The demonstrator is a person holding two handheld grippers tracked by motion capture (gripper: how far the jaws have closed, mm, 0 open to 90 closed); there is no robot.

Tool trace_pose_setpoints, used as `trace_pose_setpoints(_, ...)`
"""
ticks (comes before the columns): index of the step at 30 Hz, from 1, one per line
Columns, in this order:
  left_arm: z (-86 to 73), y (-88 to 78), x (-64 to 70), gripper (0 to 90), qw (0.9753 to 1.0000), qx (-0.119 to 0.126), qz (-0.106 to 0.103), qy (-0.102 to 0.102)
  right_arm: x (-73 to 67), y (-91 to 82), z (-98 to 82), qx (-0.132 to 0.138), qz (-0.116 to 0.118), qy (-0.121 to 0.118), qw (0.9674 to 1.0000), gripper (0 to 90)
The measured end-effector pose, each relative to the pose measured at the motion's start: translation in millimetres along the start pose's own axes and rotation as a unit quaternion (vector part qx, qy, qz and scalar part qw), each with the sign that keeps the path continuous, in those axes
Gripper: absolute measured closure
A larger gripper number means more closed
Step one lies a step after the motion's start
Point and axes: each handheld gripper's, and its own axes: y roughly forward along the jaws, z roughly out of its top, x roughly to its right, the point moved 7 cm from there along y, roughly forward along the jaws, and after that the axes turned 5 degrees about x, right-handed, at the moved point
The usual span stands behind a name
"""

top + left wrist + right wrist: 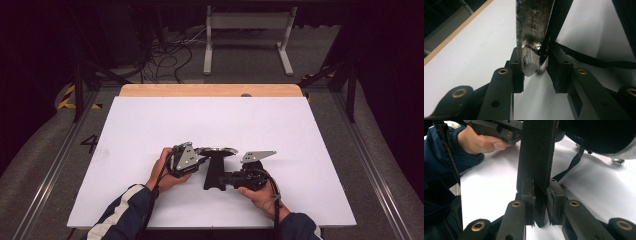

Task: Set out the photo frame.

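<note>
- A black stand (pixel 214 172) with a flat upright panel and a round metal-rimmed dish (pixel 218 150) on top sits on the white tabletop (pixel 150 120), near the person's edge, between both hands.
- The right tongs (pixel 540 195) are clenched on the stand's upright panel low down, pads pressed against both its faces.
- The left tongs (pixel 536 70) straddle the dish's shiny rim (pixel 531 47); one pad touches it, the other stands just beside it.
- The left hand (pixel 480 142) is seen past the panel in the right gripper view.

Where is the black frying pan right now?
In the high view the frying pan sits near the front middle of the white table, between the left gripper and right gripper, which clamps its handle.
</note>
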Motion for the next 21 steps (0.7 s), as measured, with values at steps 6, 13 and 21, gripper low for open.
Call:
trace_pose_setpoints(6,-0.8,-0.1,-1.2,70.2,1.0,-0.002,0.006,0.002,4.6,-2.2,1.9,0.001,-0.016,-0.008,0.9998,77.4)
trace_pose_setpoints(13,-1.8,-1.6,-1.5,71.1,0.9999,-0.002,0.005,-0.009,5.7,-3.8,2.3,0.001,-0.025,-0.016,0.9996,76.7)
trace_pose_setpoints(21,6.6,-16.3,-5.7,66.1,0.9995,0.025,-0.002,-0.018,4.5,-11.8,6.6,0.02,-0.048,-0.037,0.998,76.7)
